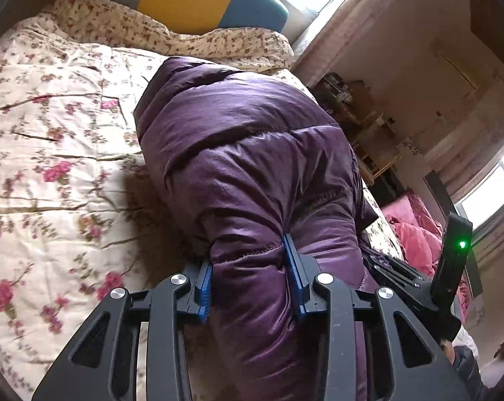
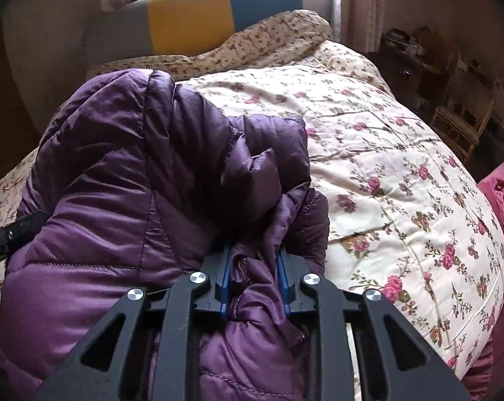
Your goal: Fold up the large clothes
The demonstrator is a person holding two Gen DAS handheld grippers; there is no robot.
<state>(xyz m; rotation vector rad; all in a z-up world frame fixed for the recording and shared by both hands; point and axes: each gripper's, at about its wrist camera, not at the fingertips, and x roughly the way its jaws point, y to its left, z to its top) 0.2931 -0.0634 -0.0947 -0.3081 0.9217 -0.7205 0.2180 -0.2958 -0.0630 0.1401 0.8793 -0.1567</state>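
From the left wrist, the left hand-held gripper (image 1: 250, 274) has its blue pads (image 1: 293, 267) pressed into a thick roll of the purple down jacket (image 1: 238, 147), pinching the padding hard enough to bunch it. The jacket rises from that grip and lies out over the floral quilt (image 1: 51, 153) on the bed, probably held by an edge so it can be lifted and turned (the bulk needs both grips). A pink blanket (image 1: 415, 230) lies off to the right.

From the right wrist, the right hand-held gripper (image 2: 255, 277) is clamped narrowly on a gathered fold of the same jacket (image 2: 118, 173), at its right-hand edge. The rest slumps leftward over the quilt (image 2: 402, 183), below the yellow-and-teal headboard (image 2: 191, 16).
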